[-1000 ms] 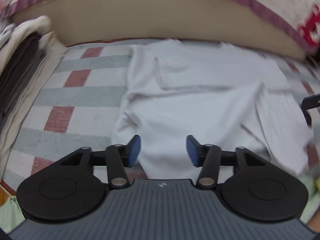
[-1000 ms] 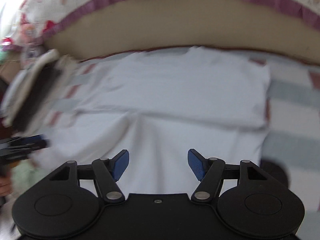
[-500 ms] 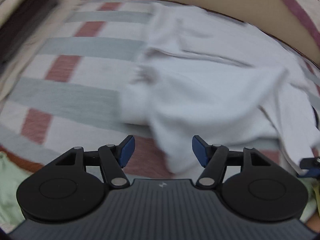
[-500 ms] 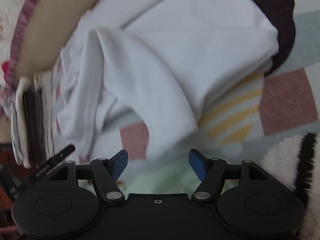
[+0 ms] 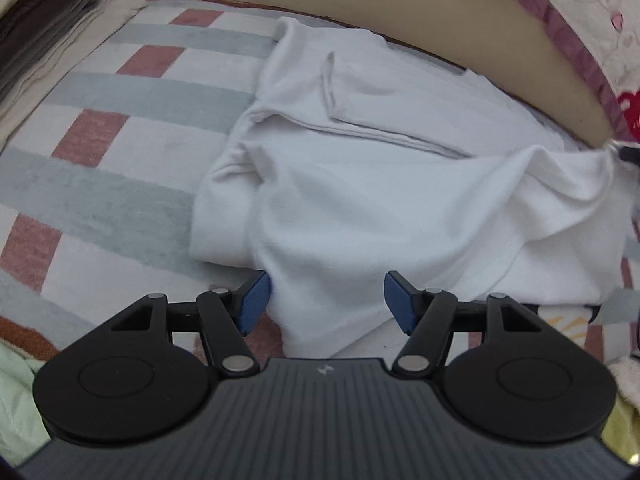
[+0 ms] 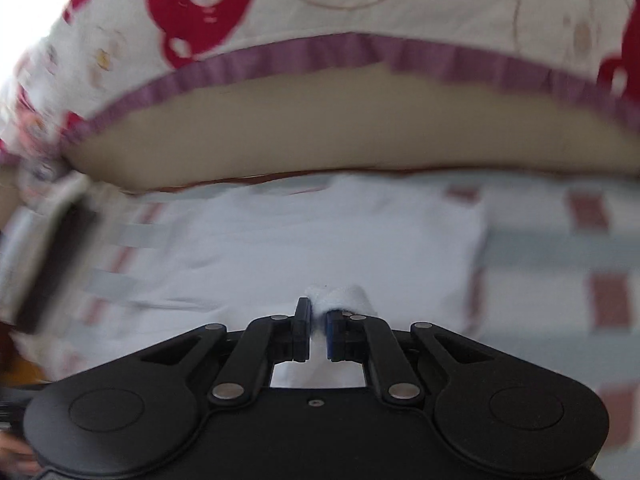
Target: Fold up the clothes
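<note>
A white garment (image 5: 360, 184) lies partly folded on a checked bedsheet (image 5: 100, 128), a sleeve folded across its top. My left gripper (image 5: 326, 300) is open, its blue pads either side of the garment's near hem, low over it. My right gripper (image 6: 318, 326) is shut on a pinch of the white garment (image 6: 340, 294), which spreads out beyond it (image 6: 300, 248). In the left wrist view the garment's right corner (image 5: 600, 160) is lifted.
A stack of folded dark and cream clothes (image 5: 44, 36) stands at the left. A tan mattress side (image 5: 400, 8) under a red-bear quilt (image 6: 320, 4) runs along the back. Light green cloth (image 5: 16, 392) lies at the near left.
My right gripper has shut on the garment's edge and lifted it toward the back. My left gripper stayed open at the near hem while the cloth shifted.
</note>
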A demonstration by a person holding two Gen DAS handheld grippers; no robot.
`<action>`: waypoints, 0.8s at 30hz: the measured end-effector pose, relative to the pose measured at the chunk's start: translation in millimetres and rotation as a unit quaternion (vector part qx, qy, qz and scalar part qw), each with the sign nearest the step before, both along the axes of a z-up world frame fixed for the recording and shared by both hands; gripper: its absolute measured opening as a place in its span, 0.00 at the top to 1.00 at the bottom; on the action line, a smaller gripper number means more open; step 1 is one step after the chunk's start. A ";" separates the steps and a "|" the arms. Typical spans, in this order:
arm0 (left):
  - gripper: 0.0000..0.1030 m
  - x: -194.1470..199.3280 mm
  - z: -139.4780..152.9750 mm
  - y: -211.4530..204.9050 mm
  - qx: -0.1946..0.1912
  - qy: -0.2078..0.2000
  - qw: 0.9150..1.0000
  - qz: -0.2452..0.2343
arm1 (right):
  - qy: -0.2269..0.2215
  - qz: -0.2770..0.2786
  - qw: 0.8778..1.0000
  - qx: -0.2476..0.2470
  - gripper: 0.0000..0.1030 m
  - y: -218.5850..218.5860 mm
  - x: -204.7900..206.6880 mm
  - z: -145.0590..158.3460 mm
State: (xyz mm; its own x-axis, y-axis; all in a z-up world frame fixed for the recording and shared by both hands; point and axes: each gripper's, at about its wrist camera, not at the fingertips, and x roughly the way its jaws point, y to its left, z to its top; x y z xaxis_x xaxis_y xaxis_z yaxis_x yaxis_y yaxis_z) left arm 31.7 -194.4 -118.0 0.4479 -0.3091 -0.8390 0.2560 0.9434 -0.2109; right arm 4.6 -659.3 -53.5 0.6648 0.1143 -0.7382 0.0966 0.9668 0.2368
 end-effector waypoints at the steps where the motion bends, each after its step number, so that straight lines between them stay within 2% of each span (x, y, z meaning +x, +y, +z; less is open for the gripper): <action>1: 0.39 -1.8 -1.0 -4.8 0.013 -0.005 1.000 -0.010 | -0.010 -0.003 1.000 -0.022 0.87 -7.7 3.8 -11.1; 2: 0.37 -3.7 -2.6 -10.2 0.026 -0.008 0.999 -0.024 | -0.008 -0.010 0.999 -0.033 0.87 -15.1 6.1 -23.0; 3: 0.32 -4.8 -4.8 -13.6 0.034 -0.006 0.999 -0.033 | 0.011 -0.027 0.999 -0.025 0.87 -24.5 7.9 -33.3; 5: 0.25 -6.8 -9.1 -20.2 0.049 -0.001 0.997 -0.053 | 0.012 -0.046 0.999 0.020 0.87 -35.4 8.2 -40.2; 6: 0.23 -6.4 -10.9 -22.9 0.057 0.000 0.997 -0.058 | 0.004 -0.050 0.998 0.036 0.83 -40.0 5.6 -40.5; 8: 0.22 -5.3 -13.8 -28.7 0.075 0.000 0.995 -0.067 | 0.011 -0.068 0.997 0.029 0.74 -52.1 4.1 -32.8; 11: 0.11 -0.6 -23.6 -33.3 0.102 0.019 0.992 -0.068 | -0.007 -0.092 0.995 0.024 0.60 -60.9 0.2 -26.2; 12: 0.10 1.7 -27.9 -32.9 0.111 0.032 0.991 -0.063 | -0.010 -0.098 0.995 0.026 0.49 -63.5 -1.1 -25.0; 14: 0.10 6.1 -36.2 -31.9 0.127 0.057 0.989 -0.053 | -0.002 -0.106 0.994 0.032 0.46 -66.6 -5.3 -27.0; 16: 0.18 5.8 -34.5 -25.5 0.105 0.054 0.992 -0.041 | 0.030 -0.111 0.992 0.044 0.46 -67.0 -11.9 -35.1; 17: 0.42 4.7 -30.3 -20.7 0.081 0.045 0.995 -0.037 | 0.041 -0.111 0.992 0.052 0.46 -66.7 -14.2 -39.1; 18: 0.79 4.1 -26.5 -17.8 0.067 0.039 0.996 -0.038 | 0.052 -0.110 0.991 0.060 0.46 -66.3 -16.2 -43.1; 19: 0.95 3.7 -23.0 -16.9 0.062 0.035 0.997 -0.042 | 0.063 -0.109 0.990 0.068 0.46 -65.9 -18.3 -47.1; 20: 0.95 2.7 -17.8 -15.8 0.058 0.026 0.997 -0.046 | 0.071 -0.104 0.989 0.080 0.46 -65.5 -19.5 -49.6; 22: 0.95 2.0 0.4 -6.7 0.017 -0.014 0.999 -0.039 | 0.077 -0.093 0.988 0.091 0.46 -63.7 -15.4 -54.6; 24: 0.95 5.8 19.1 6.2 -0.033 -0.057 0.998 -0.023 | 0.078 -0.087 0.990 0.073 0.46 -59.7 -10.7 -57.6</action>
State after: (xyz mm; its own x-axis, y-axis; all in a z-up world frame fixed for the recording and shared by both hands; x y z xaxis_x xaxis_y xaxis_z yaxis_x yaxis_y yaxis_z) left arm 37.5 -188.1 -98.9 0.5237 -0.3849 -0.7600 0.3255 0.9148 -0.2390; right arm -6.2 -719.0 -111.1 0.5629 0.1213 -0.8176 0.3057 0.8885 0.3422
